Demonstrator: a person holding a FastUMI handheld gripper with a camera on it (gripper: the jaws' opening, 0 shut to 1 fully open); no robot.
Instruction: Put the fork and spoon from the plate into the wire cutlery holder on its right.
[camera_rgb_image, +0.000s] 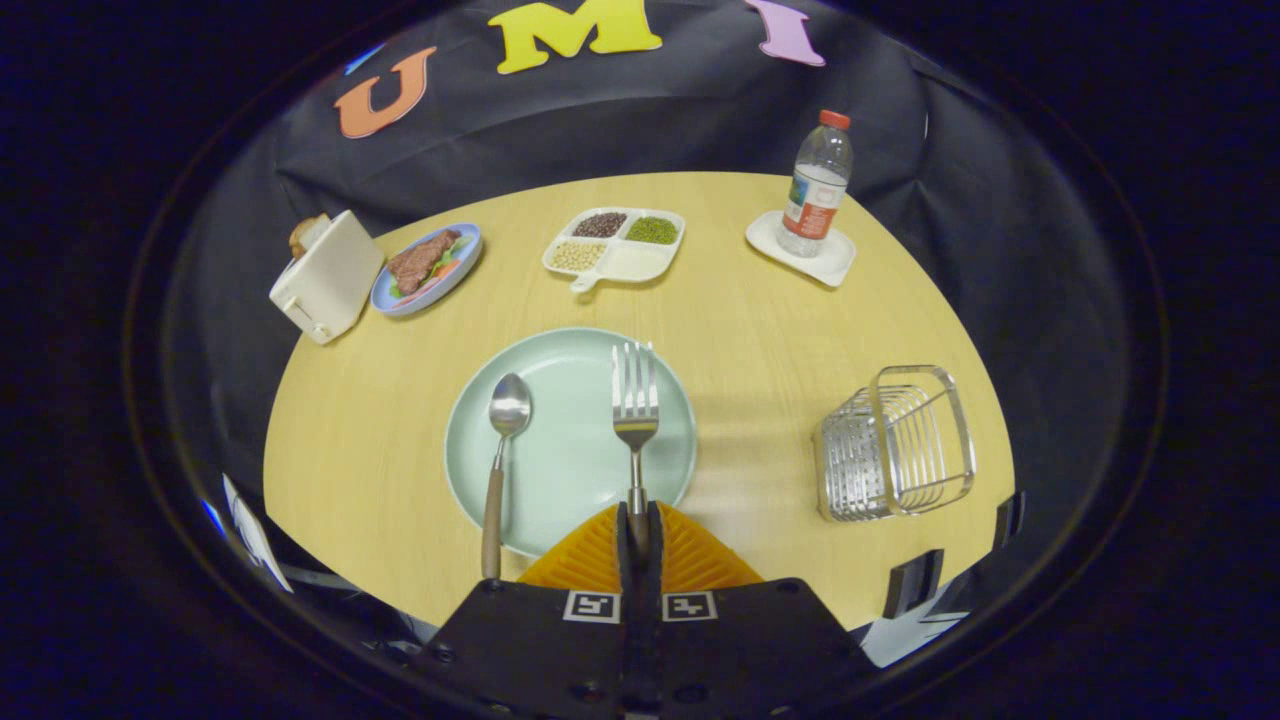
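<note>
Two fingers of our hand-held gripper are clenched on the fork at its handle, whose lower end is hidden between them. We see the fork's tines pointing away over the pale green plate, with the spoon lying to its left, its brown handle reaching past the plate's near rim. Right of the plate, well apart, the wire cutlery holder stands on the desk. Beyond are a toaster, a steak dish, a divided tray and a bottle on a coaster.
</note>
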